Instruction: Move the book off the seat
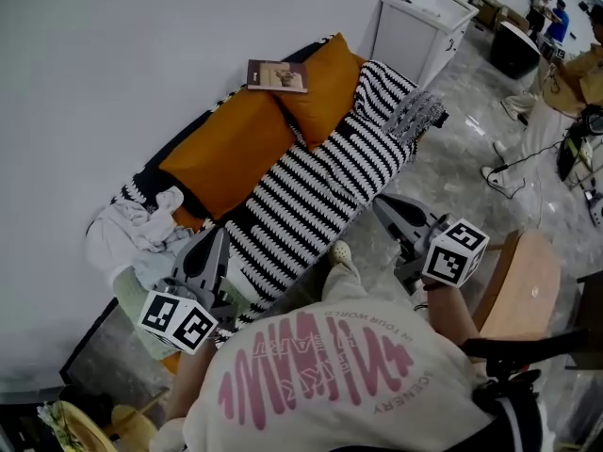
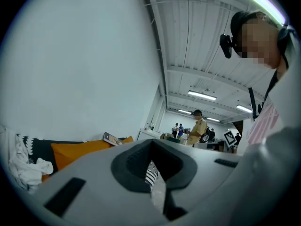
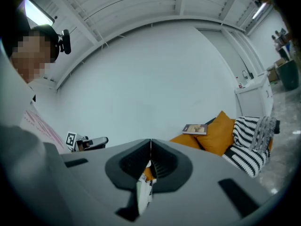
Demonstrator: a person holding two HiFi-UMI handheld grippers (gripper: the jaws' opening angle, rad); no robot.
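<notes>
A thin brown book [image 1: 277, 75] lies flat on top of an orange cushion [image 1: 325, 88] at the sofa's back, against the white wall. It also shows small and far off in the left gripper view [image 2: 113, 139] and the right gripper view [image 3: 194, 129]. My left gripper [image 1: 217, 238] hovers low at the sofa's near end beside a heap of white cloth, its jaws shut and empty [image 2: 151, 144]. My right gripper [image 1: 383, 207] hangs over the floor in front of the striped seat, jaws shut with nothing between them [image 3: 150, 142]. Both are far from the book.
A black-and-white striped cover [image 1: 320, 191] drapes the sofa, with a second orange cushion [image 1: 226, 149] and white cloth [image 1: 132, 234] at its left end. A white cabinet [image 1: 419, 26] stands past the sofa, a wooden seat [image 1: 523, 285] to my right. People stand far back [image 1: 551, 12].
</notes>
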